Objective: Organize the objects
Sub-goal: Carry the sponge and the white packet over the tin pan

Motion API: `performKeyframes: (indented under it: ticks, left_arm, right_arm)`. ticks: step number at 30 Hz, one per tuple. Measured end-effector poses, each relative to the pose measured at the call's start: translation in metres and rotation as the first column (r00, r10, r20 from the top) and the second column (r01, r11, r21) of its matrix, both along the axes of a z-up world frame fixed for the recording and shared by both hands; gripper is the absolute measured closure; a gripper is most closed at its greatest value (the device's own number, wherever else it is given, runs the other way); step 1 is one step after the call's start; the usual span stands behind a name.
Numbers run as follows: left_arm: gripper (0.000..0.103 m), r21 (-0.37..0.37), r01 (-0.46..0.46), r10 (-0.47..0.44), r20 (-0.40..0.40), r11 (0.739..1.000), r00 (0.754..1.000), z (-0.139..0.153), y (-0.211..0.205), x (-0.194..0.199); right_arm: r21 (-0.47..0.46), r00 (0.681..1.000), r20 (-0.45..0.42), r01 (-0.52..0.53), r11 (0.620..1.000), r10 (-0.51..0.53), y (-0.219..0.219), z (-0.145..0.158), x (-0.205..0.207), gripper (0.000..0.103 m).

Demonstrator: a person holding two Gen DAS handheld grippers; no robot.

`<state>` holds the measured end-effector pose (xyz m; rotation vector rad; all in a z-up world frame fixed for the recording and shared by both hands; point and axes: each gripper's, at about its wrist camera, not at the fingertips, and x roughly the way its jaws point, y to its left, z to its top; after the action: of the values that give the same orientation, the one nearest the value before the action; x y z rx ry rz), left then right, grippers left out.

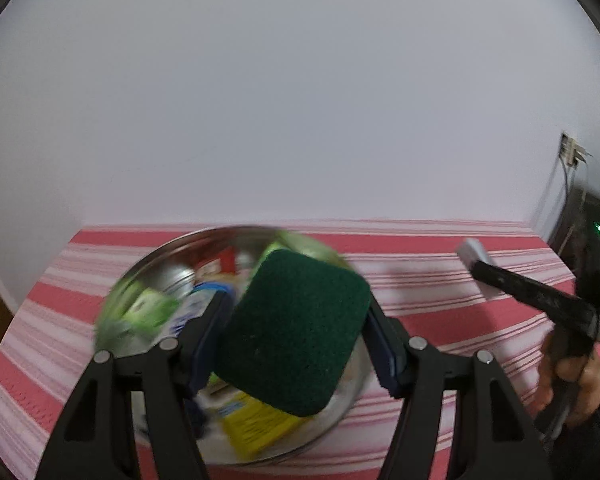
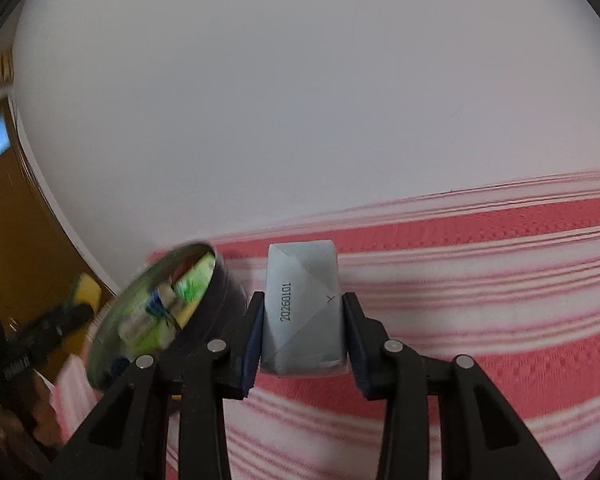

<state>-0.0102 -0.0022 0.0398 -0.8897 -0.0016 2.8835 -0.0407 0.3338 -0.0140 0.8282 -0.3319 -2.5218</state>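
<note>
Your left hand-held gripper (image 1: 296,344) is clenched on a dark green sponge (image 1: 296,332) that hangs over the metal bowl (image 1: 140,276) and hides much of it; the packets (image 1: 260,420) inside are blurred and hard to read. Your right hand-held gripper (image 2: 302,320) clamps a grey carton (image 2: 302,312) above the striped bench (image 2: 480,312). Only the right view shows its printed date; the left view catches just its end (image 1: 474,254).
</note>
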Motion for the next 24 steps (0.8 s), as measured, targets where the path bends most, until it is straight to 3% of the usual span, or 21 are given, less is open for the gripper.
performKeyframes:
  ticks: [3,8,14,18,24]
  left_arm:
    - [0.039,0.029,-0.033,0.032,0.018,0.999,0.999,-0.007,-0.024,0.004]
    - [0.039,0.056,-0.077,0.076,0.031,0.995,0.997,-0.016,-0.057,0.011]
    - [0.039,-0.001,-0.147,0.147,-0.002,0.989,0.989,-0.016,-0.076,0.021]
    - [0.039,0.03,-0.154,0.155,-0.003,0.988,0.988,-0.014,-0.088,0.021]
    - [0.039,0.033,-0.146,0.146,-0.001,0.989,0.989,-0.012,-0.084,0.008]
  right_arm:
    - [0.048,1.0,-0.017,-0.02,0.999,0.021,-0.024,-0.007,0.017,0.063]
    - [0.027,0.997,-0.024,-0.076,0.997,0.077,-0.066,0.0,0.037,0.063]
    - [0.047,0.985,-0.066,-0.159,0.986,0.162,-0.122,0.028,0.046,0.063]
    - [0.085,0.976,-0.109,-0.181,0.98,0.19,-0.16,0.049,0.046,0.063]
    - [0.144,0.977,-0.122,-0.158,0.977,0.176,-0.183,0.074,0.026,0.063]
